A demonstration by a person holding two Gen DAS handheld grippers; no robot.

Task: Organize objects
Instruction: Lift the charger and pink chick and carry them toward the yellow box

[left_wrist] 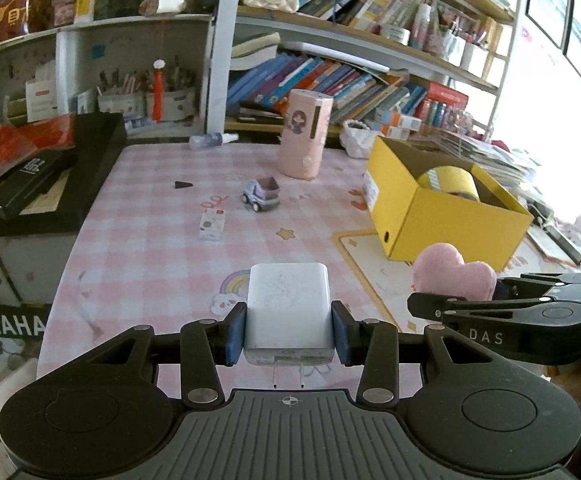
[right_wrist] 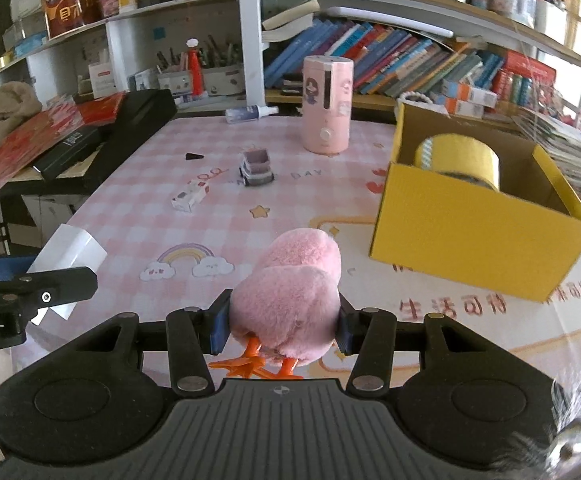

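My left gripper (left_wrist: 289, 334) is shut on a white charger plug (left_wrist: 288, 308), held above the near edge of the pink checked table (left_wrist: 150, 248). My right gripper (right_wrist: 278, 326) is shut on a pink plush chick (right_wrist: 290, 300) with orange feet. The chick also shows in the left wrist view (left_wrist: 454, 276), and the charger in the right wrist view (right_wrist: 70, 258). A yellow cardboard box (right_wrist: 470, 236) stands open at the right with a yellow tape roll (right_wrist: 458, 158) inside. It also shows in the left wrist view (left_wrist: 442, 208).
A toy truck (left_wrist: 262, 194), a small white carton (left_wrist: 212, 226), a black triangular piece (left_wrist: 182, 185) and a pink cylindrical device (left_wrist: 304, 134) are on the table. A spray bottle (left_wrist: 212, 141) lies at the back. Black cases (left_wrist: 46, 176) are stacked left. Bookshelves stand behind.
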